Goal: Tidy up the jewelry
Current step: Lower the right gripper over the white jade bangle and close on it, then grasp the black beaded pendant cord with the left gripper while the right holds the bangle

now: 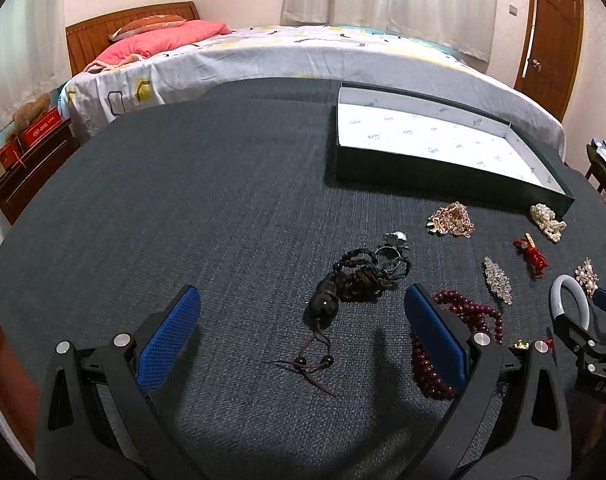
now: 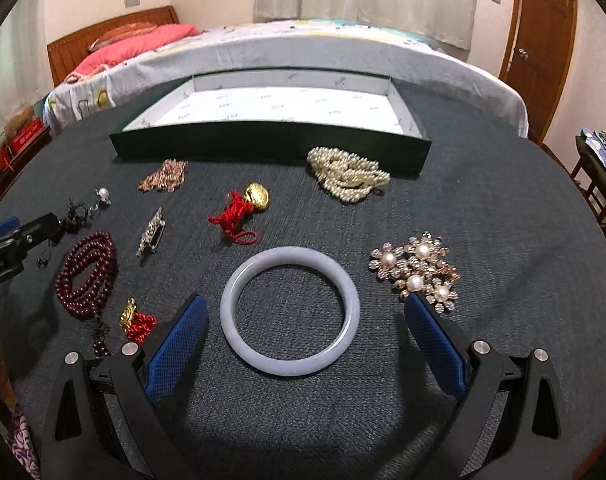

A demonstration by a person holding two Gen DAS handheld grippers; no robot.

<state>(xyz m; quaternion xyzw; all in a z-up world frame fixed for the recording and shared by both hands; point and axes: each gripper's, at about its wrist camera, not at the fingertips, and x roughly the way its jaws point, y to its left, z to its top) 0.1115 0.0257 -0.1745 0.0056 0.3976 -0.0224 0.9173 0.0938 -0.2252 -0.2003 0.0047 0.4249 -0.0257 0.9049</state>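
Observation:
My left gripper (image 1: 303,304) is open and empty, its blue pads either side of a dark beaded cord necklace (image 1: 343,280) on the dark cloth. A dark red bead strand (image 1: 463,328) lies just right of its right finger. My right gripper (image 2: 305,312) is open and empty around a pale jade bangle (image 2: 290,322) lying flat. Around it lie a pearl flower brooch (image 2: 417,268), a pearl necklace heap (image 2: 349,174), a red cord with gold charm (image 2: 243,210), a crystal clip (image 2: 151,232) and the red bead strand (image 2: 87,276).
A dark green box with white lining (image 2: 271,142) stands open at the far side of the table; it also shows in the left wrist view (image 1: 443,168). A rose-gold chain heap (image 2: 165,176) lies before it. A bed (image 1: 303,52) stands beyond the table.

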